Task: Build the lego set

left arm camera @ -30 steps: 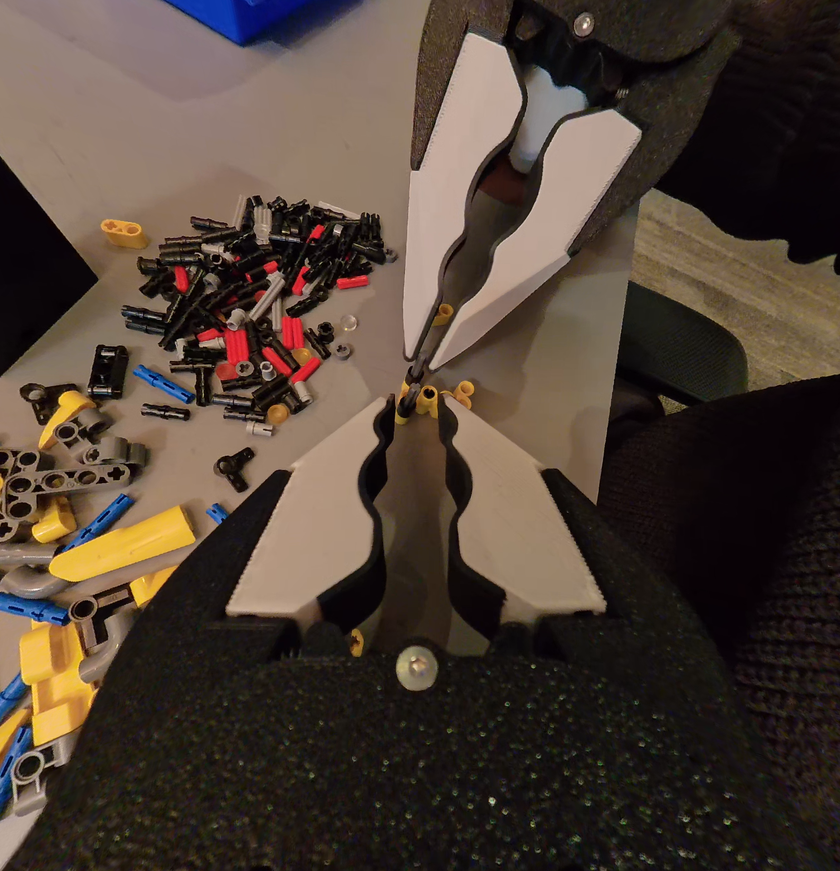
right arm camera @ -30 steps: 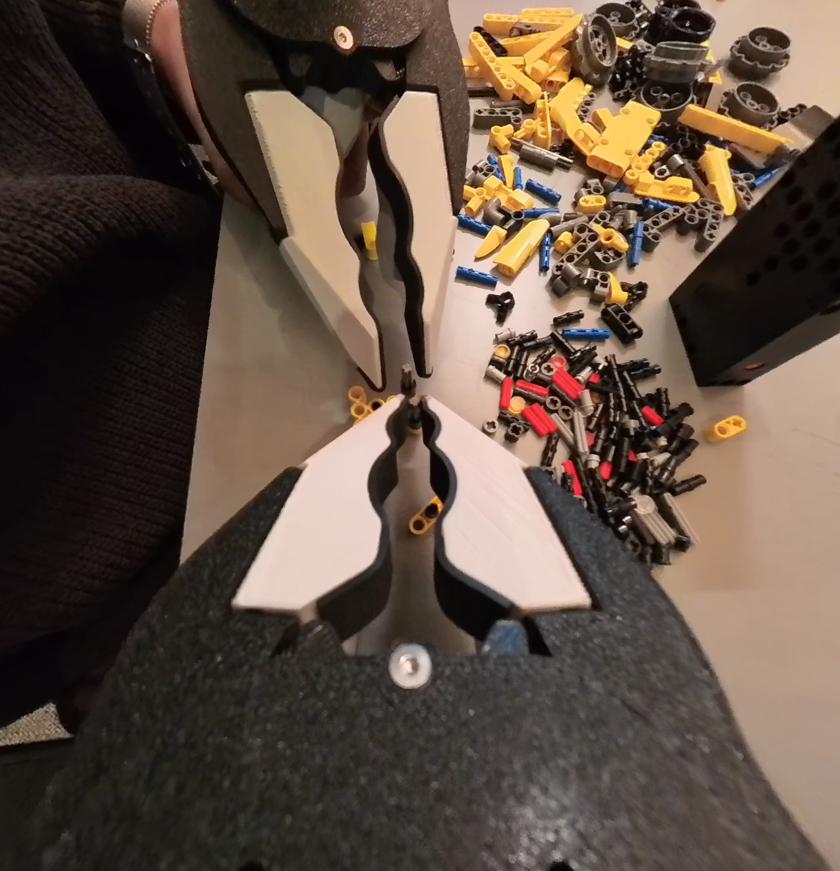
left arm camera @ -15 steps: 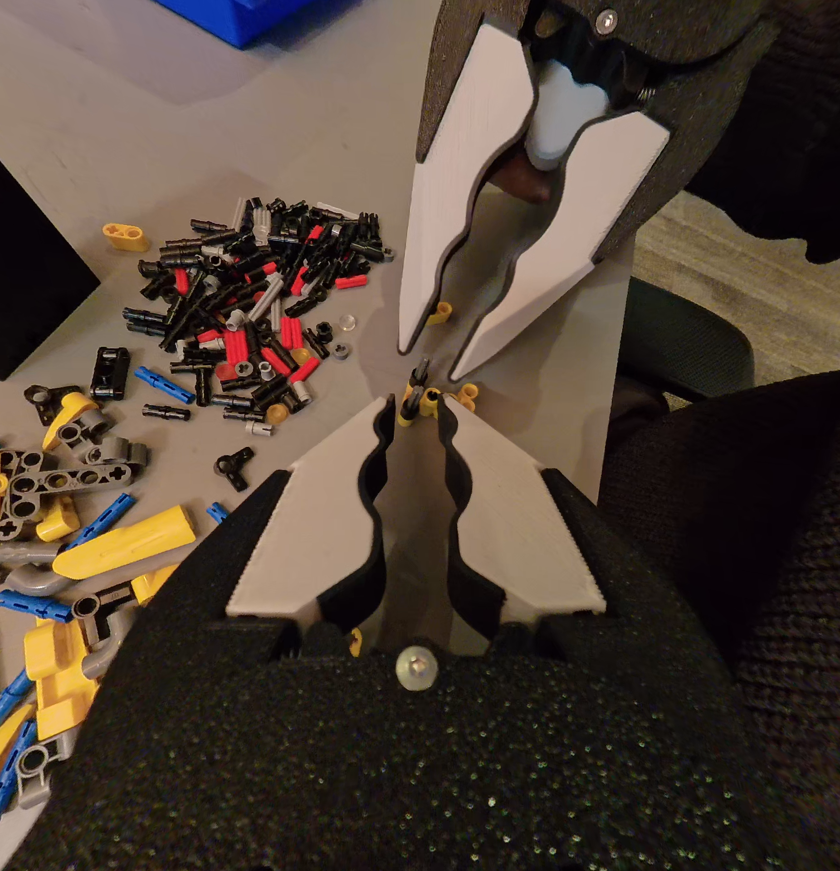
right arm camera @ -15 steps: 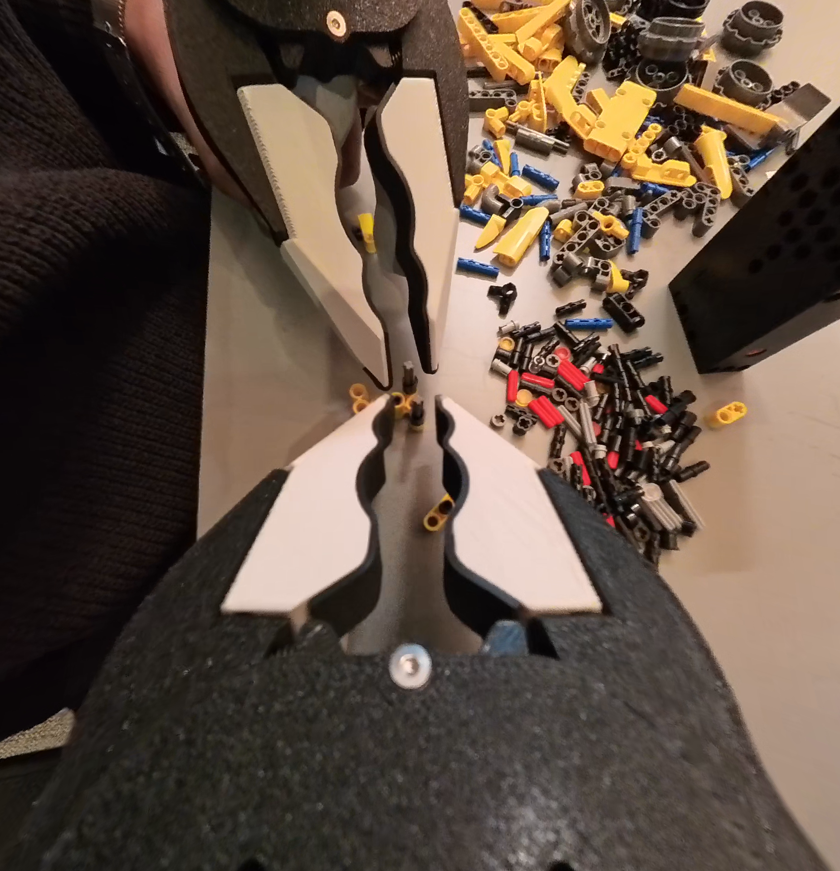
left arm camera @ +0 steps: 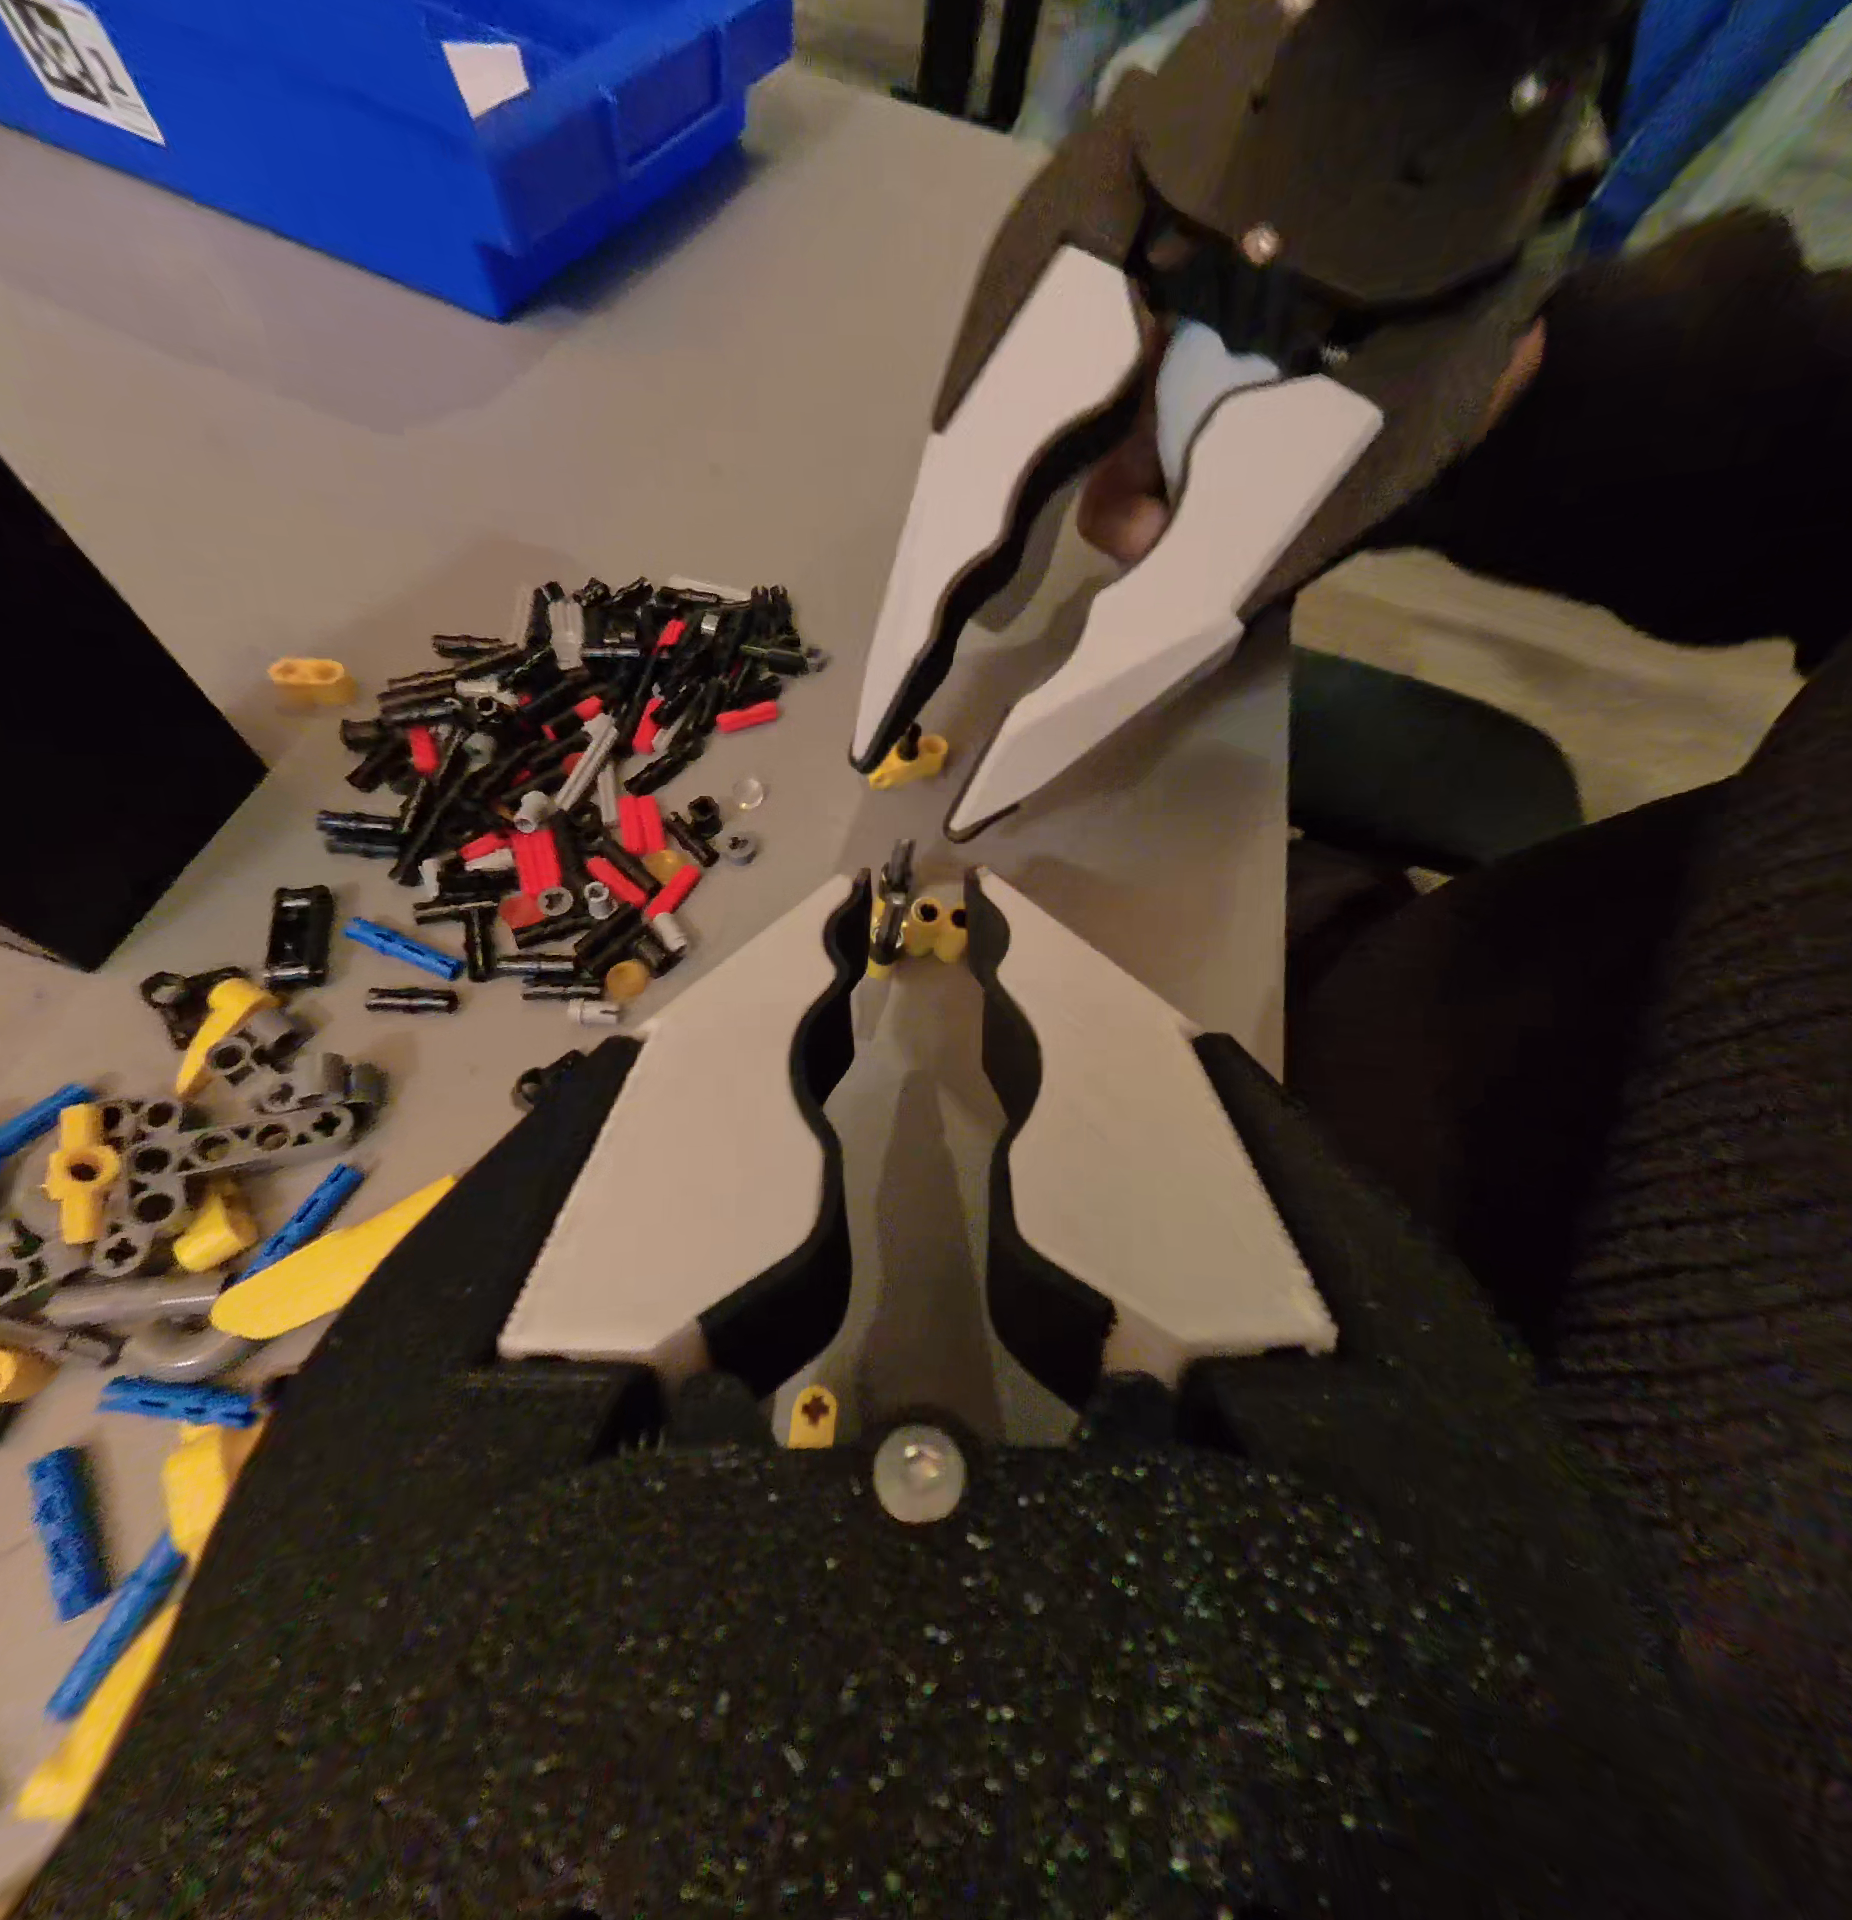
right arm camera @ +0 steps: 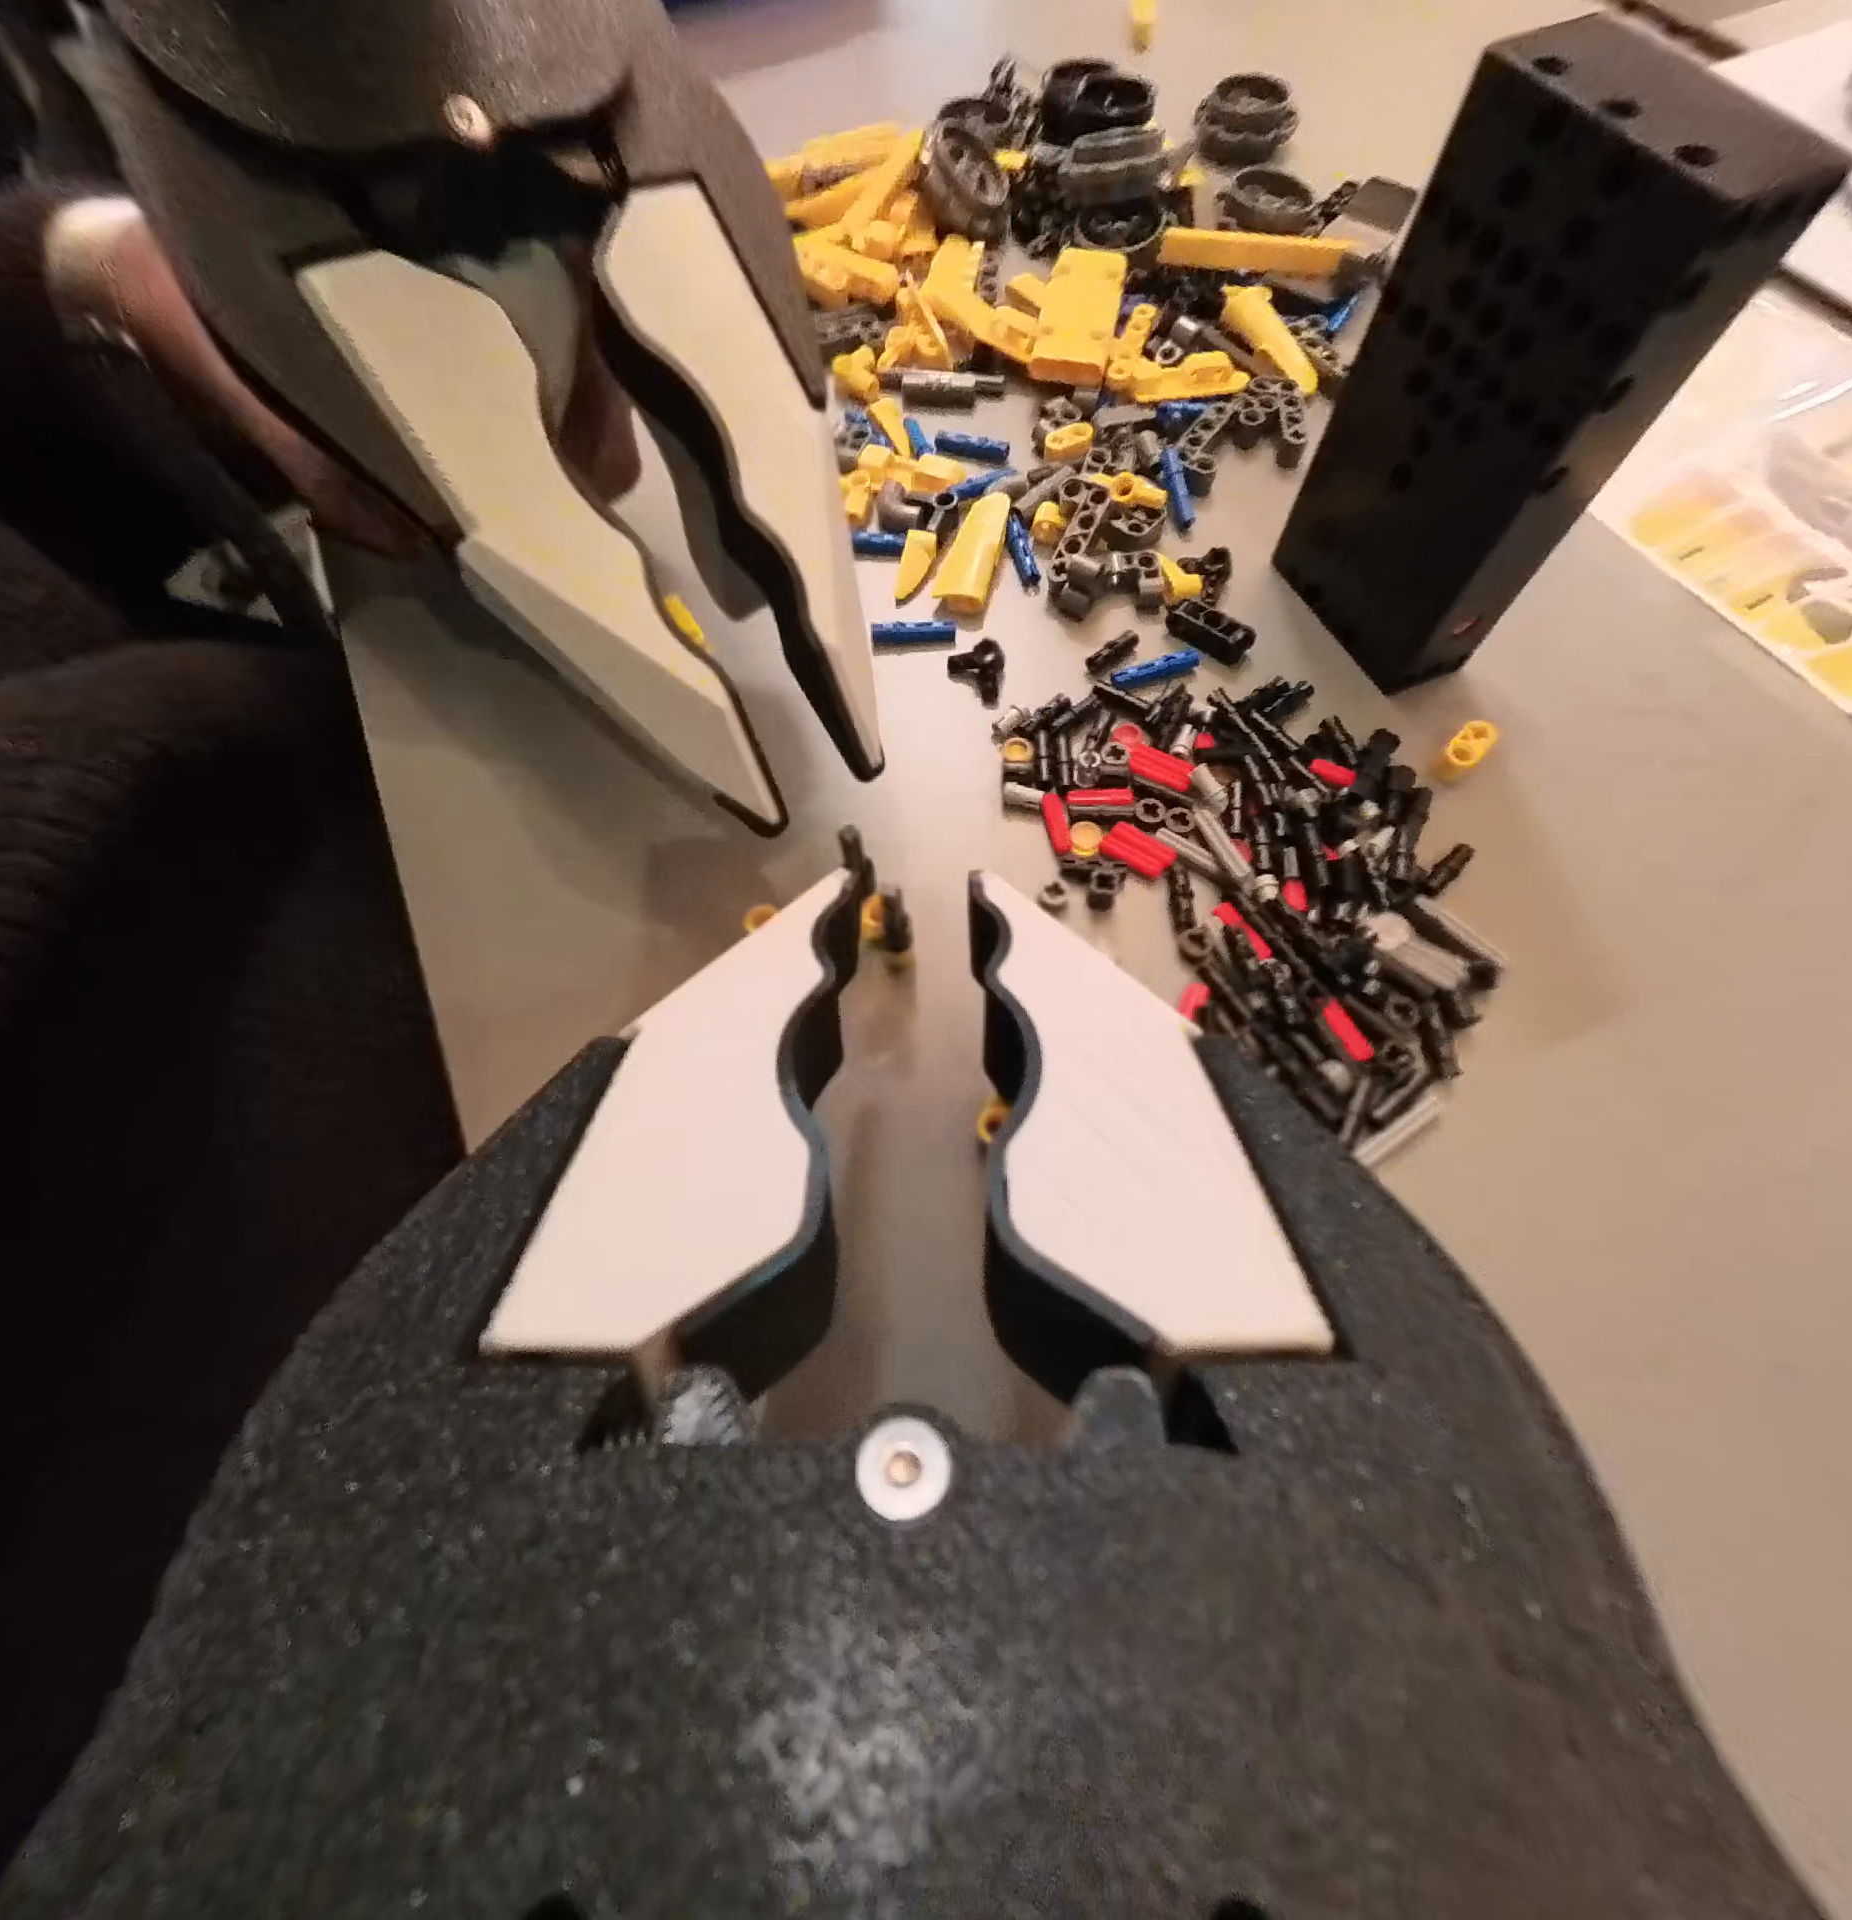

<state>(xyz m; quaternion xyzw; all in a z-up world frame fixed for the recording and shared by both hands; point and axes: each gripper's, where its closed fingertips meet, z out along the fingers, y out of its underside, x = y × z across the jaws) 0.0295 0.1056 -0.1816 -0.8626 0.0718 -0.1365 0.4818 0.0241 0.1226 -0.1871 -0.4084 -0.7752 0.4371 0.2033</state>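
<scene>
The left tongs [left arm camera: 914,906] pinched a small yellow connector [left arm camera: 930,928], its black pin [left arm camera: 898,868] pointing toward the right tongs [left arm camera: 917,795], which gaped empty just beyond.

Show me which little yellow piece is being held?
The yellow connector pinched in the left gripper, black pin sticking up; the other small yellow ones lie on the table.

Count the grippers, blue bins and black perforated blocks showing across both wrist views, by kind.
Grippers: 2, the left gripper shut on a yellow connector, the right gripper open
Blue bin: 1
Black perforated block: 1
Total: 4
</scene>
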